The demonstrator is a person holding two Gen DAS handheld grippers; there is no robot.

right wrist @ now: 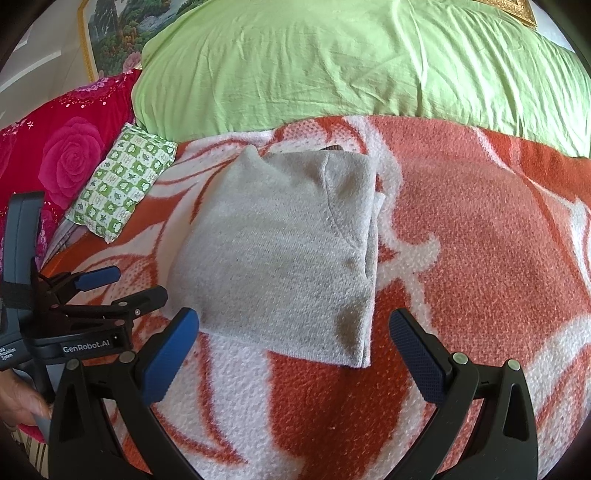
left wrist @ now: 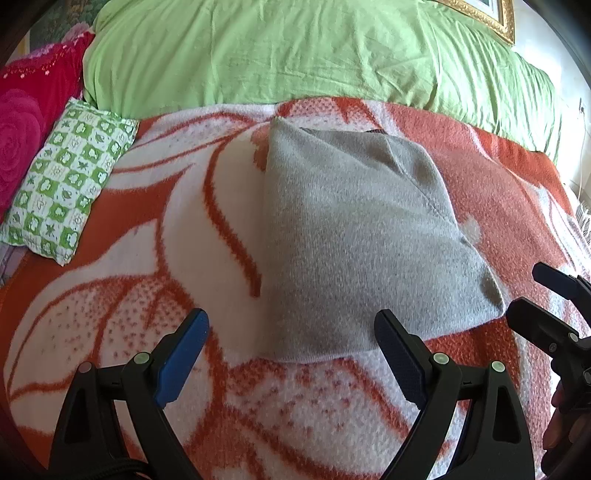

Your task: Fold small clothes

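Note:
A grey knitted garment lies folded into a rough rectangle on an orange and white blanket. It also shows in the right wrist view. My left gripper is open and empty, just in front of the garment's near edge. My right gripper is open and empty, also at the near edge of the garment. The right gripper shows at the right edge of the left wrist view, and the left gripper shows at the left of the right wrist view.
A green duvet lies behind the blanket. A small green and white checked pillow lies to the left. A pink rose cushion is beyond it. A gold picture frame is at the back.

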